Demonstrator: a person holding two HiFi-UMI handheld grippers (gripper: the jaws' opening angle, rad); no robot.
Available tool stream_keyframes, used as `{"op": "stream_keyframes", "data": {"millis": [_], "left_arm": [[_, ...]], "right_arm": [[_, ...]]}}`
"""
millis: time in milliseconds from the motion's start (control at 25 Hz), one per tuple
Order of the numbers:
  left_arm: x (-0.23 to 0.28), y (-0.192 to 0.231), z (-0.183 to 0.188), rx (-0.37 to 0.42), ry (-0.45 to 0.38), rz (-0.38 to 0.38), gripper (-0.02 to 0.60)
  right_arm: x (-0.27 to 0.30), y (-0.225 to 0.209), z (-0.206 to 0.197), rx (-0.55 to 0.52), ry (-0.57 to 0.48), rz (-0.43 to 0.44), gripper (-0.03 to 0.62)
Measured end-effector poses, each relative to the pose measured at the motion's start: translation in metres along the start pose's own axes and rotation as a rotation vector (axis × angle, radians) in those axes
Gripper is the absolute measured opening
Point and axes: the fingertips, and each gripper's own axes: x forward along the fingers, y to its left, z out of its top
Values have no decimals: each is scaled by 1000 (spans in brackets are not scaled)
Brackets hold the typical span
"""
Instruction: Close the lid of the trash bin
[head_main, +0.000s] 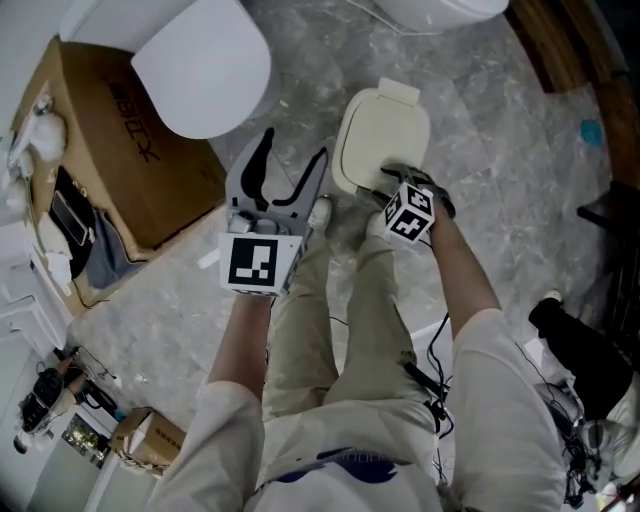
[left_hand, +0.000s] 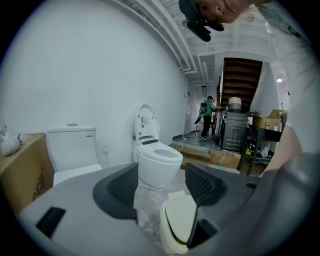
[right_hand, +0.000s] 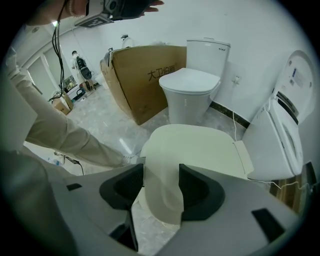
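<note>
A cream trash bin (head_main: 385, 135) stands on the marble floor in front of the person's feet. Its lid (right_hand: 195, 147) lies down flat on top, with a thin dark line under its front rim in the left gripper view. My right gripper (head_main: 392, 180) points steeply down at the bin's near edge; its jaws stand apart with the bin's front wall (right_hand: 161, 200) showing in the gap, and the pads do not press on it. My left gripper (head_main: 293, 150) hovers left of the bin, open with nothing in it; the bin (left_hand: 177, 225) shows low behind its right jaw.
A white toilet with its lid down (head_main: 200, 60) and a brown cardboard box (head_main: 110, 150) stand at the left. A second toilet (left_hand: 157, 160) with its lid up is beyond the bin. A wooden step (head_main: 560, 40) runs along the top right. The person's shoe (head_main: 320, 212) is close to the bin.
</note>
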Motion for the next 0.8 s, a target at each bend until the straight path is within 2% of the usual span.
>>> {"op": "stream_keyframes", "data": {"millis": [160, 400, 800], "left_arm": [[-2, 1, -13, -23, 8, 2, 288], [4, 5, -20, -14, 14, 7, 288], [11, 7, -13, -5, -10, 7, 288]], "right_arm": [[10, 0, -4, 10, 10, 9, 224], [22, 0, -9, 11, 31, 18, 207], [33, 2, -15, 11, 72, 58, 206]]}}
